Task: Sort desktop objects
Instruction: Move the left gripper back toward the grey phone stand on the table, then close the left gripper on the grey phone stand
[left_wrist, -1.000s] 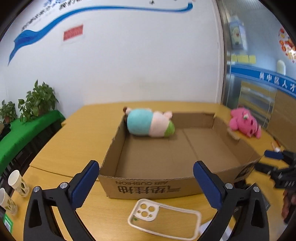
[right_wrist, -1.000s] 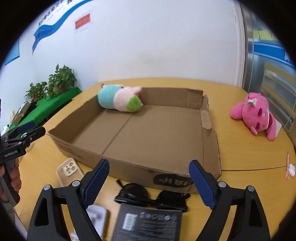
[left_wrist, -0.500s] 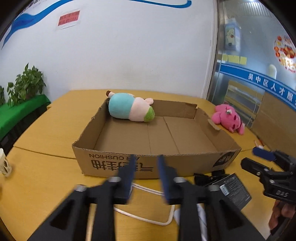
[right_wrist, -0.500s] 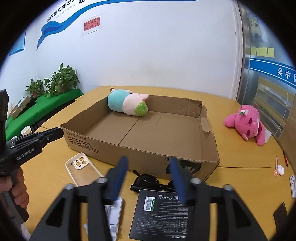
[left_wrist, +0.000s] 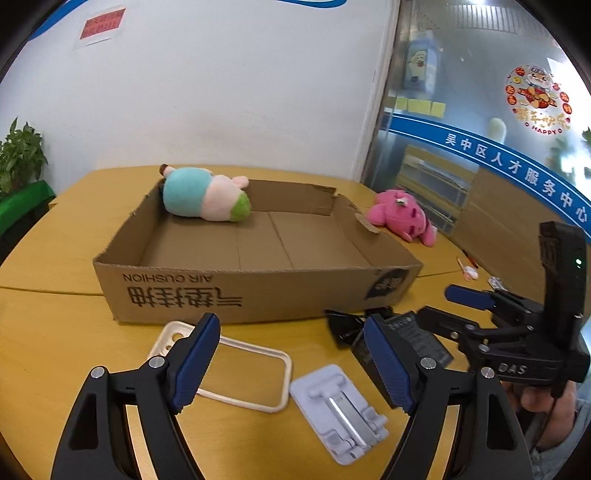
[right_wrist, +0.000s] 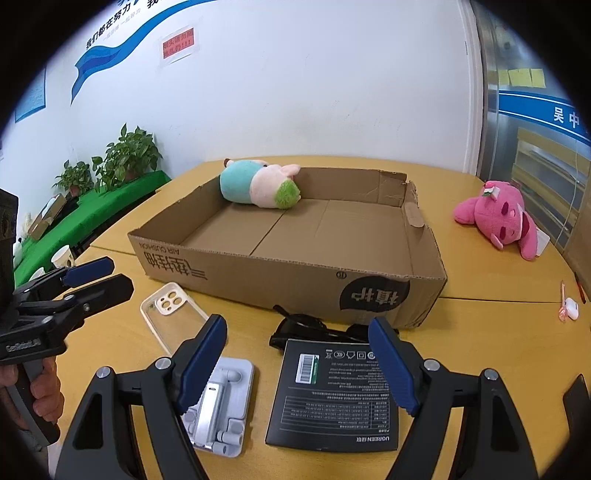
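Note:
An open cardboard box (left_wrist: 236, 284) (right_wrist: 295, 273) sits on the wooden table with a blue-and-pink plush (left_wrist: 205, 199) (right_wrist: 258, 184) in its far left corner. In front of it lie a clear phone case (left_wrist: 243, 365) (right_wrist: 173, 317), a white phone stand (left_wrist: 340, 406) (right_wrist: 218, 406), black sunglasses (right_wrist: 314, 328) and a black packaging box (right_wrist: 336, 391) (left_wrist: 402, 339). A pink plush (left_wrist: 402, 218) (right_wrist: 502, 221) lies right of the box. My left gripper (left_wrist: 291, 365) is open above the phone case and stand. My right gripper (right_wrist: 299, 365) is open above the stand and black box.
Potted plants (right_wrist: 125, 158) stand on a green shelf at the left, with paper cups (right_wrist: 62, 256) near the table's left edge. A small white earbud case (right_wrist: 570, 308) and a pen lie at the right. A dark object (right_wrist: 576, 402) lies at the right edge.
Both grippers were open a second ago, closed to a narrow gap half a second ago, and stand wide open again now. Both views have pulled back and shifted.

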